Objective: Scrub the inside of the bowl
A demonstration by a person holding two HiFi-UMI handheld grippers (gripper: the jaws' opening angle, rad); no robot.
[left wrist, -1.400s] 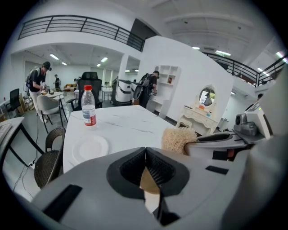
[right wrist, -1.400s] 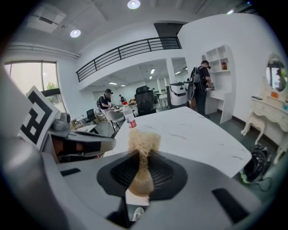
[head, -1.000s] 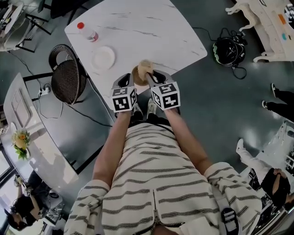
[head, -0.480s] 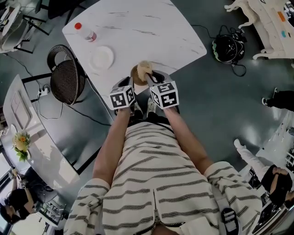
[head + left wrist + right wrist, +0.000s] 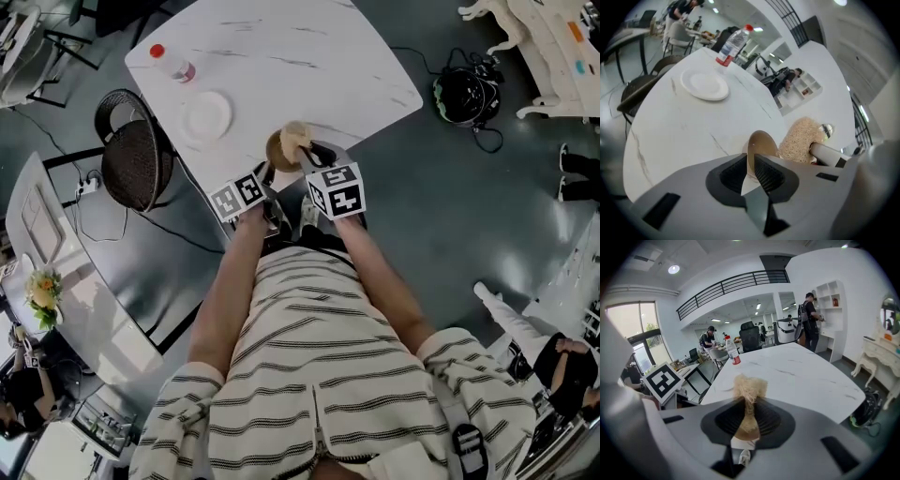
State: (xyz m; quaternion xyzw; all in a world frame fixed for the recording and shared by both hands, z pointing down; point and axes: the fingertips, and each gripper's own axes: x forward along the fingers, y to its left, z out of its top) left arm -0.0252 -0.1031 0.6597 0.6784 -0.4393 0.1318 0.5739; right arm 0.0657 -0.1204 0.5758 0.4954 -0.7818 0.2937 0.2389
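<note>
A brown bowl (image 5: 278, 150) is held tilted at the near edge of the white marble table (image 5: 281, 66). My left gripper (image 5: 263, 180) is shut on the bowl's rim (image 5: 761, 146). My right gripper (image 5: 314, 157) is shut on a tan fibrous scrubber (image 5: 295, 139), which rests in the bowl's mouth. In the left gripper view the scrubber (image 5: 800, 139) sits just right of the bowl. In the right gripper view the scrubber (image 5: 749, 394) stands pinched between the jaws, with the bowl's brown edge below it.
A white plate (image 5: 208, 116) and a plastic water bottle with a red cap (image 5: 172, 62) stand on the table's left part. A dark mesh chair (image 5: 137, 155) stands left of the table. A black bag (image 5: 466, 97) lies on the floor to the right.
My left gripper has swung leftward and tilted, turning the bowl with it. The right gripper and scrubber stay about where they were.
</note>
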